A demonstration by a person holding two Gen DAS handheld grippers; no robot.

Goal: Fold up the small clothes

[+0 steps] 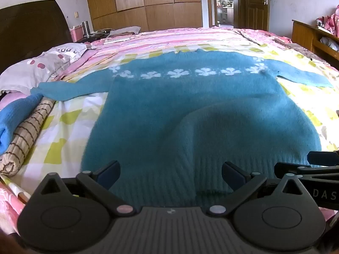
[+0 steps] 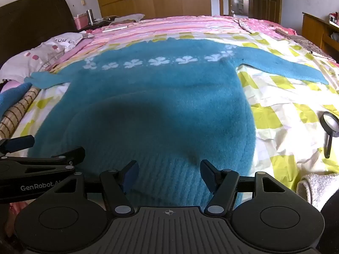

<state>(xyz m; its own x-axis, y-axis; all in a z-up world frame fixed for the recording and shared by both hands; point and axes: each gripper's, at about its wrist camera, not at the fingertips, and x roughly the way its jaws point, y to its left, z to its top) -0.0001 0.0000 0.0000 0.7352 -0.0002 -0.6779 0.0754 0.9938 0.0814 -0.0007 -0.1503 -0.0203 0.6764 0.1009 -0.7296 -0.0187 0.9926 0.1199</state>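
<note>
A teal knitted sweater [image 1: 169, 110] with a row of white flower shapes lies flat on the bed, sleeves spread left and right; it also shows in the right wrist view [image 2: 152, 105]. My left gripper [image 1: 170, 174] is open, its jaws standing over the ribbed hem near the front edge. My right gripper [image 2: 169, 172] is open too, over the hem a little to the right. Each gripper shows at the edge of the other's view. The hem under the gripper bodies is hidden.
The bed sheet [image 2: 275, 110] is checked yellow and white. A rolled striped cloth [image 1: 27, 127] and a blue garment [image 1: 10, 118] lie at the left. A magnifying glass [image 2: 330, 127] and a white towel [image 2: 317, 186] lie at the right. Pillows [image 1: 42, 63] sit far left.
</note>
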